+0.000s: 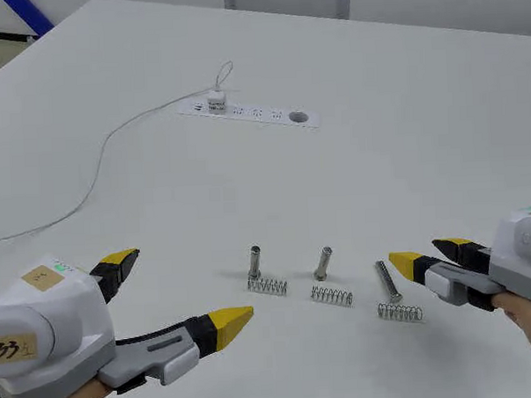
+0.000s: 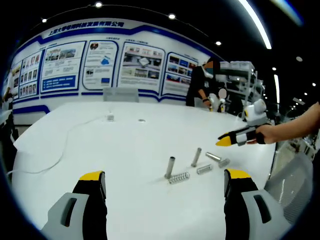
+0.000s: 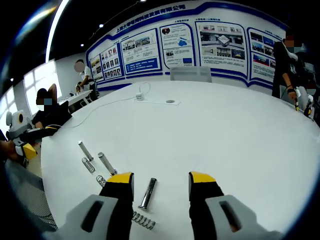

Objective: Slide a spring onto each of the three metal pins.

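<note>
Three pins [image 1: 322, 263]: bare, in a row on the tabletop [image 1: 404, 149], between the two tongs
Three springs [image 1: 331, 296]: one just beside each pin, on the near side, none threaded yet
Left tongs [image 1: 183, 286]: spread, holding nothing, left of the row
Right tongs [image 1: 424, 252]: spread, holding nothing, near the rightmost pin
Risk: a spring pinched too hard may buckle or shoot out; a nudged pin, round and loose, may roll away
Writing: "33" handwritten on a tag [image 1: 12, 348] on the left tongs' body; wall posters [image 2: 100, 62] too small to read
Beyond: power strip [image 1: 248, 113] with a white cable [image 1: 97, 171], well apart from the pins
</note>
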Demonstrator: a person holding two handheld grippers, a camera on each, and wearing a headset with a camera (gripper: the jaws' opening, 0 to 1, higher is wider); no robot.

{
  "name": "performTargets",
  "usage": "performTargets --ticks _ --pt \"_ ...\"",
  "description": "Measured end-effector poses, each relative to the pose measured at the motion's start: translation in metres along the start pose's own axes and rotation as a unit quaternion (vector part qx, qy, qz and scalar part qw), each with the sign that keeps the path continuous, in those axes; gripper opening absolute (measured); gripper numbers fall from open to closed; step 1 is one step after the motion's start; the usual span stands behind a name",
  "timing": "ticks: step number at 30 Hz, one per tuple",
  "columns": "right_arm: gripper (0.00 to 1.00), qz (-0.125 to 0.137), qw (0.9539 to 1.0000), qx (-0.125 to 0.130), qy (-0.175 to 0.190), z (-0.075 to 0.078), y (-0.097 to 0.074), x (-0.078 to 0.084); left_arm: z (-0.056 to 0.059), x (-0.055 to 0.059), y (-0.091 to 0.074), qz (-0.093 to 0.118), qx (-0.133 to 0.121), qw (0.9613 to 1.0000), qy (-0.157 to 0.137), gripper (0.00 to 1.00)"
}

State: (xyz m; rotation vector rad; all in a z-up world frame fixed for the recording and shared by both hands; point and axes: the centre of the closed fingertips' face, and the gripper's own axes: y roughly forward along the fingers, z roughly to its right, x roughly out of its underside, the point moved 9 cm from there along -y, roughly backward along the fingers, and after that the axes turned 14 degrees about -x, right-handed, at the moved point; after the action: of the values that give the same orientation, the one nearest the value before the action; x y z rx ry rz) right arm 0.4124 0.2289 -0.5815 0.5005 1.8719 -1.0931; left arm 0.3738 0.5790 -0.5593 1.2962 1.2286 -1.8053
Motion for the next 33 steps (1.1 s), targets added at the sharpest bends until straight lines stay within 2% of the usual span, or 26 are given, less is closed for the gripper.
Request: performTargets --ticks 8,11,12,13,21,24,33 --pt "0.40 -0.033 0.9994 -0.010 0.002 0.003 0.017 0.006 0.002 0.002 0.000 -0.007 0.002 1.0000 0.004 1.00" --pt "0.34 -0.052 0.9986 -0.011 0.008 0.004 0.023 0.010 0.001 0.002 0.000 -0.009 0.001 1.0000 0.004 1.00" --pt "0.28 -0.052 0.9986 -0.012 0.006 0.002 0.024 0.010 0.001 0.002 0.000 -0.009 0.000 0.9999 0.004 1.00" --pt "0.27 -0.053 0.9985 -0.012 0.007 0.002 0.025 0.011 0.001 0.002 0.000 -0.010 0.000 0.9999 0.004 1.00" --pt "0.26 -0.083 0.9962 -0.006 0.024 0.004 0.036 0.014 0.001 0.003 0.000 -0.014 0.000 0.9999 0.007 1.00" --pt "0.21 -0.086 0.9961 0.004 0.020 0.004 0.038 0.014 0.001 0.004 0.000 -0.015 0.001 0.9998 0.009 1.00" --pt "0.19 -0.098 0.9949 0.000 0.025 0.000 0.044 0.015 0.001 0.004 0.001 -0.017 0.002 0.9998 0.011 1.00"
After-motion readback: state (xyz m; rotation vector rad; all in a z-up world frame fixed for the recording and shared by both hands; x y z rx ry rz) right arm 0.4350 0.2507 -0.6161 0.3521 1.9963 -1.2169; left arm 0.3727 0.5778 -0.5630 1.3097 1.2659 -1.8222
